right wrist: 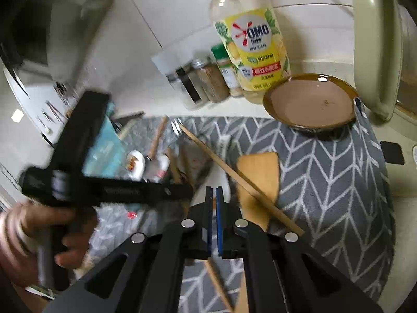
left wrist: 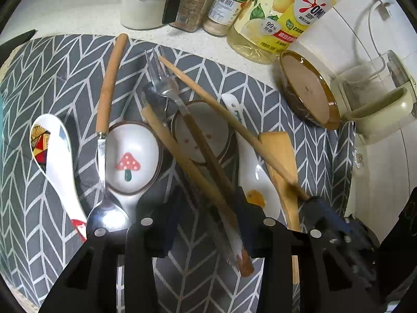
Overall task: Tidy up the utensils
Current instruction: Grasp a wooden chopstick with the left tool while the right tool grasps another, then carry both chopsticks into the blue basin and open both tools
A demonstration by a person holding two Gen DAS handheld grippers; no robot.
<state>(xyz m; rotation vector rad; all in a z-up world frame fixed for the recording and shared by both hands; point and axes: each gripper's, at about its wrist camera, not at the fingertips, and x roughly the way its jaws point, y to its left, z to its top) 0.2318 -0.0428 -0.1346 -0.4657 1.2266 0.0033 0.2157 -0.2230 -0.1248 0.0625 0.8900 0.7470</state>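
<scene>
From the left wrist, the left claw (left wrist: 206, 224) hangs steeply over a heap of utensils on the grey chevron mat (left wrist: 52, 83), its jaws partly apart and nothing yet pressed between the pads. Two wooden handles run between the fingers: a wooden-handled utensil (left wrist: 190, 167) and the wooden-handled fork (left wrist: 182, 109), both with their long axis running from the near right up to the far left, so they lie almost in line with the claw's reach. I judge these to be the next pick, and the left claw is the nearer one. To the left lie the mushroom spoon (left wrist: 130, 161), a metal spoon (left wrist: 106, 208) and a patterned ceramic spoon (left wrist: 54, 161); to the right a wooden spatula (left wrist: 281, 161) under a long chopstick (left wrist: 234, 122). From the right wrist, the right claw (right wrist: 213, 195) is closed on nothing, poised above the white spoon's handle beside the spatula (right wrist: 260, 177). This view alone shows the person's hand (right wrist: 39, 240) holding the left device, a brown dish (right wrist: 310, 101) and the detergent bottle (right wrist: 250, 49) on the counter (right wrist: 406, 182); it hides what sits between the left jaws.
</scene>
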